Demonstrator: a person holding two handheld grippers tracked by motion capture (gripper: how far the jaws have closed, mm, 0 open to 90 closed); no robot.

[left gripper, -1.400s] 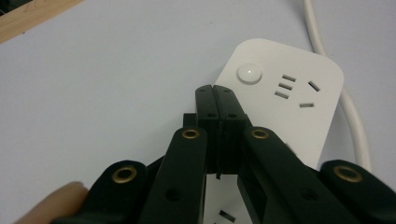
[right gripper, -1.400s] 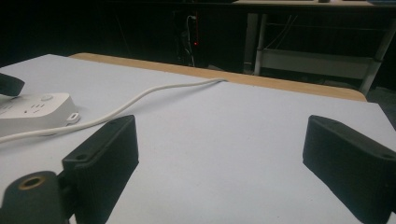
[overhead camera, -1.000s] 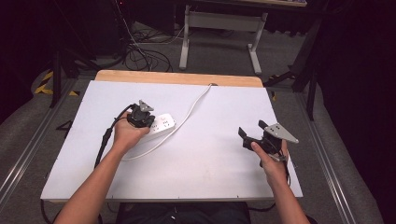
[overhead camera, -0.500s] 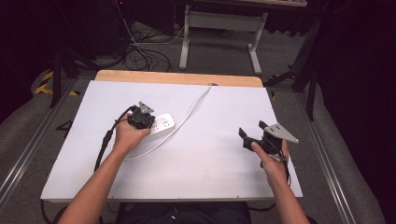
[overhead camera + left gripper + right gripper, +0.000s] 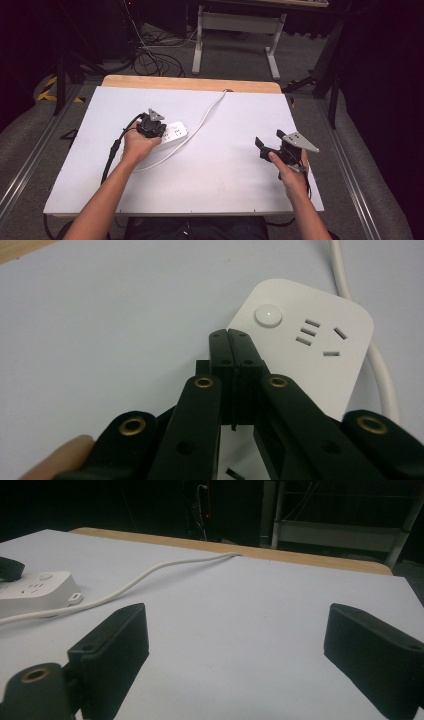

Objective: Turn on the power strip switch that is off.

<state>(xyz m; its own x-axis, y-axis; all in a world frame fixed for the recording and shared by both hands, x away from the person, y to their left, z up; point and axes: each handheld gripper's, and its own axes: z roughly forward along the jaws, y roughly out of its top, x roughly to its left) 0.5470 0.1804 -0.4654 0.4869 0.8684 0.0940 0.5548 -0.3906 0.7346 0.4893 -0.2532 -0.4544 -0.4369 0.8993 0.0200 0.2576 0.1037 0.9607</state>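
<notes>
My left hand-held gripper [image 5: 231, 337]: jaws pressed together, tips on the white power strip [image 5: 310, 355] beside its round button [image 5: 268, 316]. My right hand-held gripper [image 5: 235, 645]: jaws spread, nothing between, above the table [image 5: 225, 165].

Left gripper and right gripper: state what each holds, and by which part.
Nothing is held. The left gripper is shut, its tips over the power strip near the round button, with nothing between the jaws. The right gripper is open over bare table.

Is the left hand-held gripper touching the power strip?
Cannot tell. In the left gripper view the shut left hand-held gripper overlaps the power strip, but contact isn't plain.
</notes>
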